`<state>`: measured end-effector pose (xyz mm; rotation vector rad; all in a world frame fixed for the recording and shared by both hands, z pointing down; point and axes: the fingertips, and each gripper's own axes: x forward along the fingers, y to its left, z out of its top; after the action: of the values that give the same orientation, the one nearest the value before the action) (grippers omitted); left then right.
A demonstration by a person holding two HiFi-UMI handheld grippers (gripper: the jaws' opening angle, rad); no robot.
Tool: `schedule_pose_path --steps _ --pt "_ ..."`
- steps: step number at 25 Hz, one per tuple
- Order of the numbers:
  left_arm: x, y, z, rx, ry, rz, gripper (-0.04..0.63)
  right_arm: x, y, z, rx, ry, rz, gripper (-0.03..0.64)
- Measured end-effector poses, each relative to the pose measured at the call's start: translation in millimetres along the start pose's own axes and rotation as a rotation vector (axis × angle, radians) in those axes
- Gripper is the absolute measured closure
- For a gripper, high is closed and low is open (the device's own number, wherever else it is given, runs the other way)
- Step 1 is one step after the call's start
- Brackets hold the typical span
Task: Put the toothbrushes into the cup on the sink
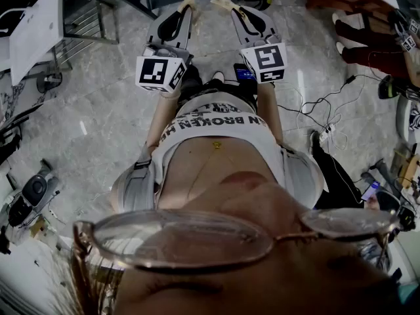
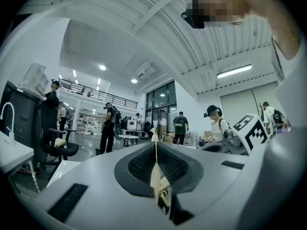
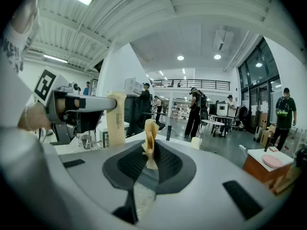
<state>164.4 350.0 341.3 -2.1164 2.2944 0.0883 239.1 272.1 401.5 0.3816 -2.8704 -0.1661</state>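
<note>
head view: left gripper [image 1: 188, 4] and right gripper [image 1: 223, 4] are held side by side at the person's waist, both pinched closed.
left gripper view: its taped tips meet on nothing; a faucet [image 2: 6, 113] stands on a white sink [image 2: 17, 153] far left.
right gripper view: its tips touch, holding nothing; a small cup [image 3: 86, 141] sits left.

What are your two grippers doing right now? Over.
Left hand-held gripper shut, empty. Right hand-held gripper shut, empty. Toothbrushes not in view. Task not started.

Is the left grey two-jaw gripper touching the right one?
Apart. The head view shows floor between the left grey two-jaw gripper and the right gripper.
</note>
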Motion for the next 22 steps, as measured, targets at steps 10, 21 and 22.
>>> schedule_pose_path --steps 10,21,22 --pt "8.9 -6.9 1.8 0.01 -0.009 0.028 0.574 -4.1 -21.0 3.0 0.02 -0.059 -0.004 0.56" --pt "59.3 27.4 -2.0 -0.001 -0.012 -0.006 0.574 27.2 -56.7 -0.6 0.055 -0.02 -0.091 0.558" --pt "66.8 30.7 -2.8 -0.002 -0.012 -0.016 0.574 31.7 -61.2 -1.2 0.057 -0.015 -0.1 0.558"
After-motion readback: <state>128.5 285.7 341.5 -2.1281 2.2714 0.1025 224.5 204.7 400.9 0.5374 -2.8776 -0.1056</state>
